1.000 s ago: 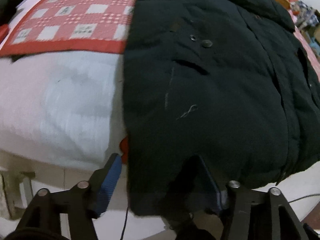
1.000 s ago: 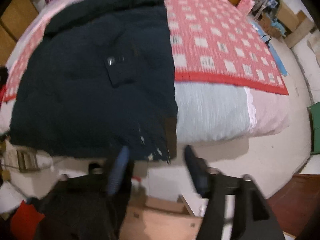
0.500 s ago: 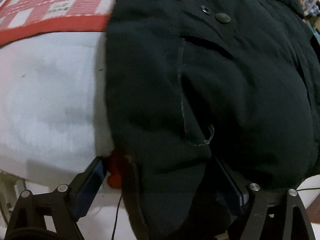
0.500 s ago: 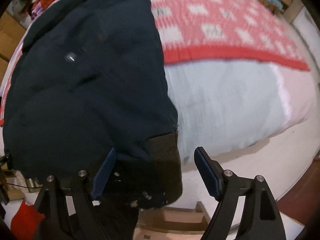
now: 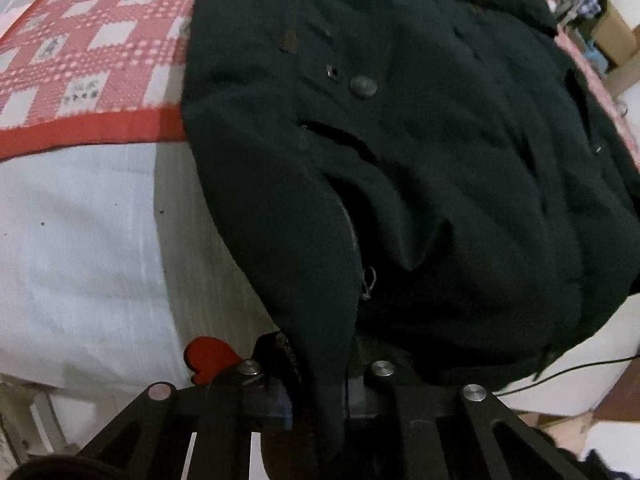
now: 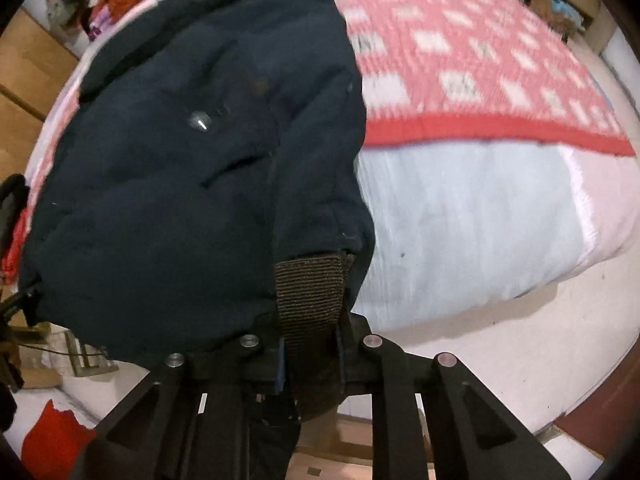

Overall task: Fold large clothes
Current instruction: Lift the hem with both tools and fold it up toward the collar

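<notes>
Black coat (image 5: 420,168), one, pinched by two tools: left tool (image 5: 316,392), right tool (image 6: 312,360).

Each camera sits just behind its own gripper, looking forward along the fingers and up the bed from its foot edge. The left view faces the dark jacket (image 5: 420,168) at very close range; the right view does too (from the opposite side). Both share the jacket and checked blanket (image 6: 472,64).
</notes>
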The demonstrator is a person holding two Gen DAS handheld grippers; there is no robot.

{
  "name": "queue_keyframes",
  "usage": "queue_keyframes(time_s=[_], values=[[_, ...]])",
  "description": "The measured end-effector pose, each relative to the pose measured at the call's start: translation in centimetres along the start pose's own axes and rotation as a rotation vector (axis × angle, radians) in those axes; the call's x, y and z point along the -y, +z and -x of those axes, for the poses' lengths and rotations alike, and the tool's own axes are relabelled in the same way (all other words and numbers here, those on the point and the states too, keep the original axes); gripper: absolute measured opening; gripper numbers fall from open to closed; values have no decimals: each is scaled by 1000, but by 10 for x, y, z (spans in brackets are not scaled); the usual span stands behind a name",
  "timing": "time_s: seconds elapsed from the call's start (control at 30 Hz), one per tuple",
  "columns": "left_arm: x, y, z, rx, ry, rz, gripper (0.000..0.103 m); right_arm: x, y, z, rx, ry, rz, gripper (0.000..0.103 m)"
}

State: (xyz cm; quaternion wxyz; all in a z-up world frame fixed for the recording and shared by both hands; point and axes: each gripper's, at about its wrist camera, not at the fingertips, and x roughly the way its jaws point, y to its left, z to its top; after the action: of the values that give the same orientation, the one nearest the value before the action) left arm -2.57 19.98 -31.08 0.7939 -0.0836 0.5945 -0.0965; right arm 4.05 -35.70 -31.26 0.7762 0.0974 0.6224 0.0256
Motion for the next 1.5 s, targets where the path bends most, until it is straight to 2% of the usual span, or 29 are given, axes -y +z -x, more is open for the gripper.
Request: queue_keyframes(time_s=[0.23, 0.37, 0.5, 0.63, 0.7, 0.83, 0.97, 1.07, 1.17, 1.2, 1.23, 1.27, 1.33, 1.37, 1.43, 1.47, 1.5], values=[[0, 23, 54, 75, -51, 0, 10, -23, 32, 70, 116, 62, 18, 17], [4, 63, 89, 156, -88, -8, 10, -33, 69, 112, 218, 105, 38, 16], [1, 115, 111, 249, -118, 7, 10, -49, 125, 144, 317, 157, 51, 16], [-8, 184, 114, 330, -130, 29, 10, -55, 205, 156, 418, 229, 54, 16], [-12, 226, 111, 368, -125, 42, 10, -57, 240, 158, 446, 252, 62, 16], [-19, 322, 92, 404, -91, 81, 9, -54, 340, 143, 484, 285, 54, 16], [-21, 415, 64, 403, -27, 81, 9, -48, 440, 114, 479, 308, 0, 16], [-20, 477, 37, 398, 27, 84, 9, -50, 509, 85, 461, 271, -5, 16], [-24, 524, -5, 333, 87, 115, 12, -51, 562, 48, 415, 250, -57, 16], [-26, 534, -21, 308, 114, 126, 17, -52, 580, 28, 384, 231, -75, 18], [-27, 547, -44, 267, 156, 136, 21, -51, 591, 10, 348, 210, -94, 19], [-27, 553, -59, 239, 172, 139, 22, -50, 598, -7, 314, 190, -113, 22], [-22, 561, -90, 185, 195, 133, 37, -46, 608, -44, 226, 151, -172, 28], [-19, 562, -98, 181, 197, 122, 41, -45, 609, -56, 200, 149, -190, 35], [-17, 566, -107, 171, 189, 97, 53, -45, 606, -62, 212, 169, -190, 54], [-19, 567, -107, 175, 157, 87, 56, -45, 606, -60, 229, 189, -184, 70], [-22, 570, -106, 174, 131, 91, 61, -43, 604, -57, 241, 206, -176, 76]])
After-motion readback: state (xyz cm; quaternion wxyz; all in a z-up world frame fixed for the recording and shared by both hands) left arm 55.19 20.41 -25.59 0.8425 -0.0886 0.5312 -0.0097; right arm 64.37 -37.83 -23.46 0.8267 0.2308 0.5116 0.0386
